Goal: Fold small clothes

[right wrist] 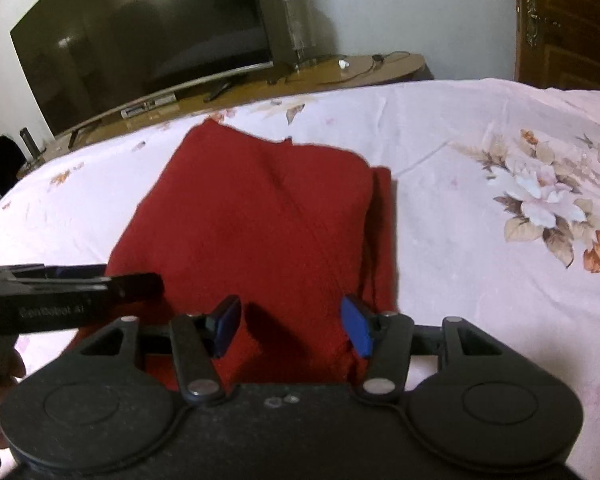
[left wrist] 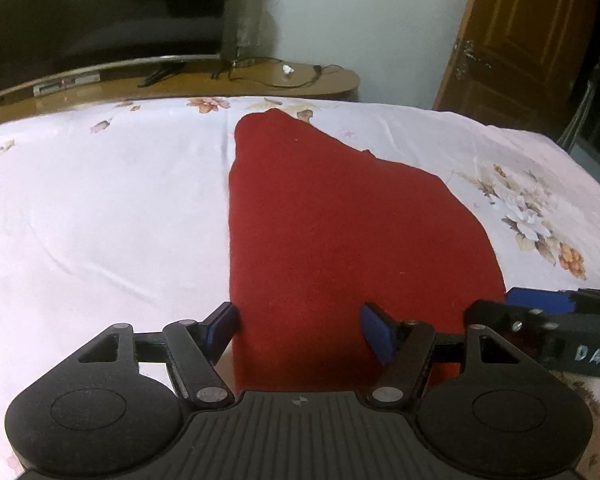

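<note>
Red garment (left wrist: 340, 232) lies flat on the floral bedsheet (left wrist: 100, 200), partly folded, with a doubled layer along its right side. Left gripper (left wrist: 300, 332) sits at the near hem, blue pads spread wide with cloth between them. Right gripper (right wrist: 292, 326) likewise spread over the near edge. Contact with the fabric seems likely but is hard to confirm. Television (right wrist: 140, 36) on the wooden stand (right wrist: 340, 72) behind.

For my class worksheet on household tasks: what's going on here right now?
A person with a gripper in each hand is folding a red garment on a floral bedsheet. The garment lies partly folded, one layer over another. The left gripper and right gripper are both open at its near edge, side by side, gripping nothing yet.
</note>
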Demonstrator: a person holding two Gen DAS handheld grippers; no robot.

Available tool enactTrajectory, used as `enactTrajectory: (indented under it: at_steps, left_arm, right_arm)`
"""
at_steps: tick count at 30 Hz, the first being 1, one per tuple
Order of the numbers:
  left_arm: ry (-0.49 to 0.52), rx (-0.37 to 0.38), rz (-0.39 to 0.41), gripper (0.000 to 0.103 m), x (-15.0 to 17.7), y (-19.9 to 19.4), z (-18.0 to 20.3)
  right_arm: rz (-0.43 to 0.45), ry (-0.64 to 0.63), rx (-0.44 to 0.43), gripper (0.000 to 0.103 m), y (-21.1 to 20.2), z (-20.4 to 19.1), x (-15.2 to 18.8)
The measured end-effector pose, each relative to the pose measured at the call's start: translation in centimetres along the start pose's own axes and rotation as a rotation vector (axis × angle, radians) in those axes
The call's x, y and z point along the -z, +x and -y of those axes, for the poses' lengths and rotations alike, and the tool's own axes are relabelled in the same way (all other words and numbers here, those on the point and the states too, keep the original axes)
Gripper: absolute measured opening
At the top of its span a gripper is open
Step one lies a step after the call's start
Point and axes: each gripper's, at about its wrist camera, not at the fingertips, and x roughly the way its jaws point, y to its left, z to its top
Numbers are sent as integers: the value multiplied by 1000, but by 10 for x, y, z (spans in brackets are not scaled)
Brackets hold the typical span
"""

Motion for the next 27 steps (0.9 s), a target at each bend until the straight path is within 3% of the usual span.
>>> enactTrajectory:
  at_steps: [1,3,10,16,17,18,20,27]
  left_arm:
    - [-13,8,-5,68,-2,0,-2]
    - [-23,18,-11,68,-6,2,-4]
    - [-66,44,-4,71,-14,-2,-11]
    - [-102,36,37,71,-20,-13,-27]
    - [-115,34,51,73,-21,-14,-31]
    - [-125,30,53,85,-23,-12,-35]
    - [-156,22,34,91,-26,-2,-42]
    - [-223,134,-43,91,-23,35,-45]
  right_arm:
    - [10,9,-2,59,-3,2,-2]
    - [29,34,-17,74,-6,6,-7]
    - [28,66,-30,75,2,14,-20]
    - [32,61,-23,83,6,18,-28]
    - [30,64,-20,84,7,19,-29]
    - [29,73,-19,86,9,21,-29]
    - [19,99,-20,90,13,27,-31]
    - [-57,147,-48,93,33,40,-27]
